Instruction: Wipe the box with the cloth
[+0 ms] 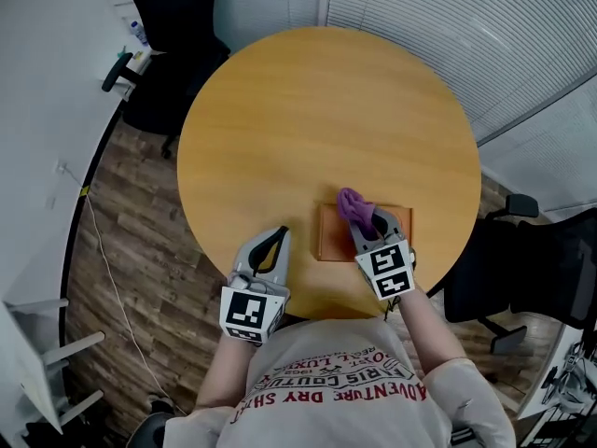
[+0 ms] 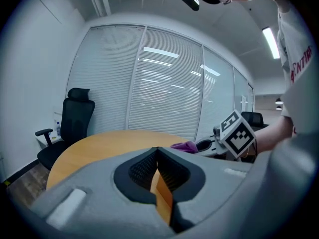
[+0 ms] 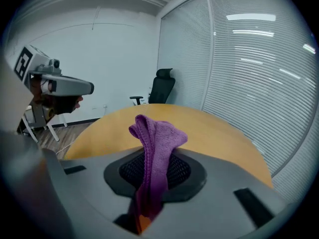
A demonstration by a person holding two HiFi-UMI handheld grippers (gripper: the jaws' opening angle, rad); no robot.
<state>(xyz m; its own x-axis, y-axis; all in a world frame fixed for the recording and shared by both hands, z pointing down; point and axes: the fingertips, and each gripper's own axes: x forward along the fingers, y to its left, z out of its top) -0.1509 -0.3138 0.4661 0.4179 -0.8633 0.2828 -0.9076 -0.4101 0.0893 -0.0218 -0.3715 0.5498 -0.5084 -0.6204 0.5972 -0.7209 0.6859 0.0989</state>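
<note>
A flat orange-brown box (image 1: 332, 237) lies on the round wooden table (image 1: 317, 110), near its front edge. My right gripper (image 1: 367, 224) hovers over the box, shut on a purple cloth (image 1: 352, 204) that bunches up past the fingertips. In the right gripper view the cloth (image 3: 155, 138) stands up from between the jaws of that gripper (image 3: 152, 157). My left gripper (image 1: 281, 233) rests at the table's front edge, left of the box, shut with nothing in it. From the left gripper view (image 2: 157, 150) the cloth (image 2: 183, 145) shows to the right.
A black office chair (image 1: 173, 63) stands beyond the table at the far left, and another (image 1: 550, 269) at the right. A wall of blinds (image 1: 466, 26) runs behind. A white desk (image 1: 47, 110) and a cable on the wood floor lie to the left.
</note>
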